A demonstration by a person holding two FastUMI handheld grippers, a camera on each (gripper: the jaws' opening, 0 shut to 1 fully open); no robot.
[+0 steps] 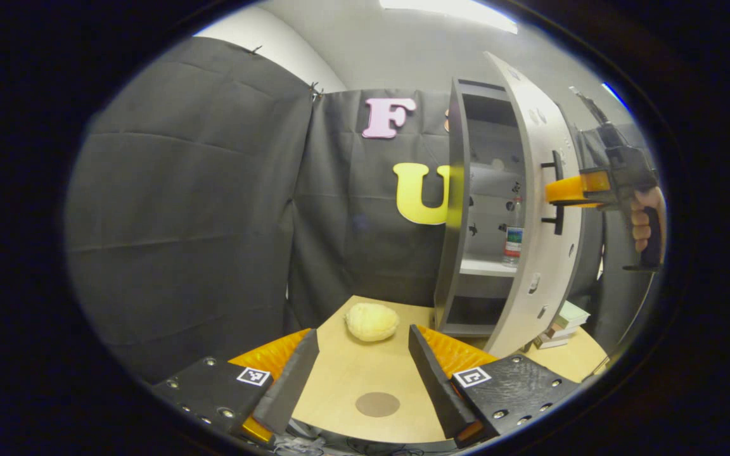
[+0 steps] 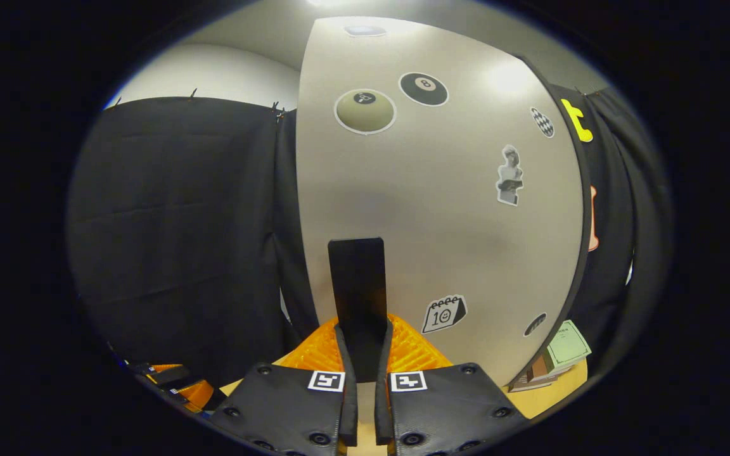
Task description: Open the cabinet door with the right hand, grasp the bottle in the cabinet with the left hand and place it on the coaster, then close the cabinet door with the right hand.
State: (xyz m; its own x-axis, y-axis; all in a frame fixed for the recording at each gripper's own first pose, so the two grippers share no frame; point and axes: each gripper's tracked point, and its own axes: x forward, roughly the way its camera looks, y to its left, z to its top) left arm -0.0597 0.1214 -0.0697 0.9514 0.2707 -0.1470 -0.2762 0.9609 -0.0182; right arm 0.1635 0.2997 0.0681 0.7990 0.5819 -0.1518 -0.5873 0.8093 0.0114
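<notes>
Risk is sitting mostly at the door as I am working from left to right. My left tongs (image 1: pixel 363 364) are hanging open and empty over the near edge of the counter (image 1: pixel 365 373), with the coaster (image 1: pixel 377 404) lying between the fingers near that edge and a pale lumpy thing (image 1: pixel 372 321) resting toward the far edge. Further right, the cabinet (image 1: pixel 460 209) is standing at the counter's far right corner with its door (image 2: pixel 441 209) partly swung out; the bottle (image 1: pixel 513 235) is standing upright on the middle shelf (image 1: pixel 485 266), behind the door's edge. My right tongs (image 2: pixel 365 354) are clamping the door handle (image 2: pixel 357 285). If they are slipping off, the door could swing back and block my left reach. With the gap this narrow, I am also risking clipping the door or tipping the bottle.
</notes>
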